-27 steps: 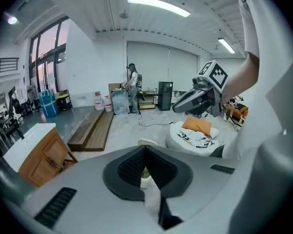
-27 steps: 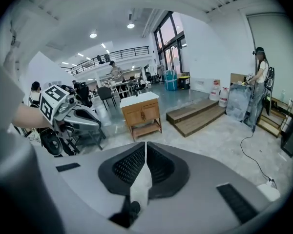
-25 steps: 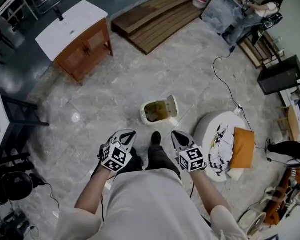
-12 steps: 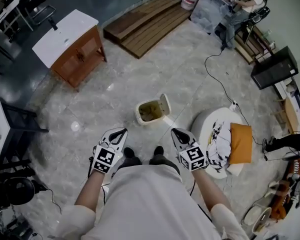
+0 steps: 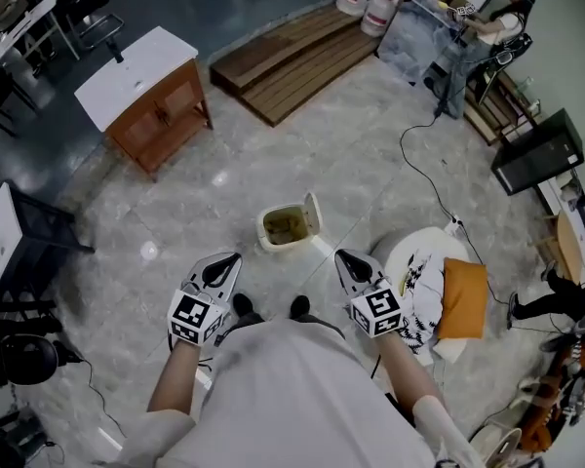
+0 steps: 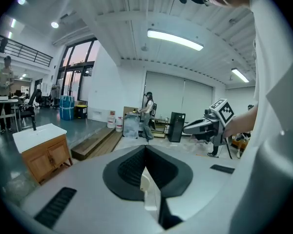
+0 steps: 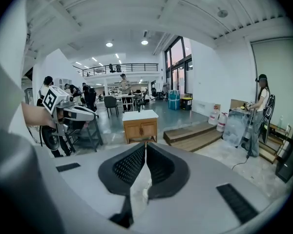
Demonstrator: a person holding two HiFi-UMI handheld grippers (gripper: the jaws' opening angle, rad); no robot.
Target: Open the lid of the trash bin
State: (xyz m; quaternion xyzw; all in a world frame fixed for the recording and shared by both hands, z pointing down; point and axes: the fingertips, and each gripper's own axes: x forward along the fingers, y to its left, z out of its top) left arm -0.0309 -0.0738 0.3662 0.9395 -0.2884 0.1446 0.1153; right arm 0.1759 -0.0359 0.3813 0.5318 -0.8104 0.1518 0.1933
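1. A brown wooden cabinet with a white top (image 5: 146,86) stood at the far left on the pale tiled floor (image 5: 224,178), well apart from everything else.
2. The left gripper (image 5: 231,258) was held in front of the person's body. Its dark jaws were pressed together with nothing between them.
3. The small cream plastic trash bin (image 5: 285,226) sat on the floor ahead of the person's shoes. It lay between the two grippers and well apart from both. Its lid (image 5: 315,213) stood raised at the bin's right edge, leaving the brownish inside open to view.
4. The right gripper (image 5: 342,255) was level with the left one. Its jaws were likewise closed against each other, gripping nothing.
5. A round white seat (image 5: 424,261) carrying an orange cushion (image 5: 463,295) stood just right of the right gripper.
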